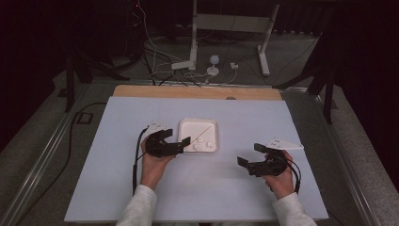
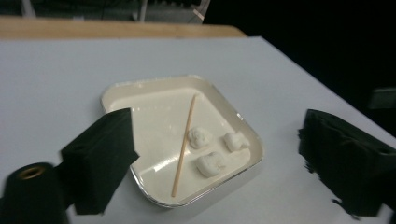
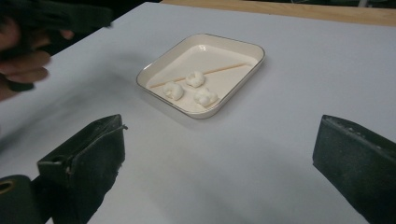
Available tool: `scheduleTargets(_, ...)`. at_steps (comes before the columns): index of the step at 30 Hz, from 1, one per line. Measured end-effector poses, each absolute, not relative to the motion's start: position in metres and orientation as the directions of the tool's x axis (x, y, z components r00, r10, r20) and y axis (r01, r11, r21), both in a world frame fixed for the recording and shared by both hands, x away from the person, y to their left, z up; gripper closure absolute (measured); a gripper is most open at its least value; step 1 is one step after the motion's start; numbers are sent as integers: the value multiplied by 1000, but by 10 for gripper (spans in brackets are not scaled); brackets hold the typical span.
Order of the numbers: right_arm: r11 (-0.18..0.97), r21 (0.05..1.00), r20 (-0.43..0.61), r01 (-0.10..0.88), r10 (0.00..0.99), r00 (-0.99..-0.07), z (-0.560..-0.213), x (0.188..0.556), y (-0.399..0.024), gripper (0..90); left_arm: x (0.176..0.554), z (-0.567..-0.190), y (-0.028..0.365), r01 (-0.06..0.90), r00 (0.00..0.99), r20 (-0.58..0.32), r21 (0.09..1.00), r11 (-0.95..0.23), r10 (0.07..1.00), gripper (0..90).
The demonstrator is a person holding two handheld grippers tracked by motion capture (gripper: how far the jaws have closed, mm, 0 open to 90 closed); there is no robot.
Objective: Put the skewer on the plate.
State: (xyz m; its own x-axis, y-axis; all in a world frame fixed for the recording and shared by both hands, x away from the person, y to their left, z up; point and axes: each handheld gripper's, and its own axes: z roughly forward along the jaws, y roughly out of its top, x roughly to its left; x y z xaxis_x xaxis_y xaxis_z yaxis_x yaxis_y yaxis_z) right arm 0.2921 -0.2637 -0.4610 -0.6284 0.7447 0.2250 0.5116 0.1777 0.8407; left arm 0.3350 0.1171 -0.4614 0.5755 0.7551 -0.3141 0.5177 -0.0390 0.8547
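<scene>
A white square tray (image 1: pixel 190 126) sits mid-table and holds a thin wooden skewer (image 2: pixel 184 147) and three white dough-like lumps (image 2: pixel 210 164). My left gripper (image 1: pixel 176 138) hovers at the tray's left edge, open, with one jaw over the rim. In the left gripper view its jaws (image 2: pixel 219 140) straddle the tray with nothing between them. My right gripper (image 1: pixel 251 154) is held over the table to the right of the tray and nearer the person, open and empty. The right gripper view (image 3: pixel 222 130) looks at the tray (image 3: pixel 219 53), the skewer (image 3: pixel 219 71) and the lumps (image 3: pixel 195 78) from a distance.
The pale blue table top (image 1: pixel 197 188) has a wooden strip (image 1: pixel 197 92) along its far edge. Beyond it, white stand legs and cables (image 1: pixel 214 66) lie on the floor. The left hand and its gripper (image 3: pixel 46 18) appear at the top left of the right gripper view.
</scene>
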Motion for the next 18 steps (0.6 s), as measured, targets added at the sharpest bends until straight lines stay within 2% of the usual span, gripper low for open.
scheduleTargets(3,185,850,205,494,747,-633,-460,288,-264,22,325,-453,130,478,586,-273,877,-54,763,36)
scheduleTargets(6,187,857,192,481,749,-634,-459,284,-266,22,314,-450,141,438,581,-212,895,-82,786,8)
scheduleTargets(18,164,896,148,412,764,-627,-463,271,-280,9,282,-457,187,340,547,-145,939,-60,825,8)
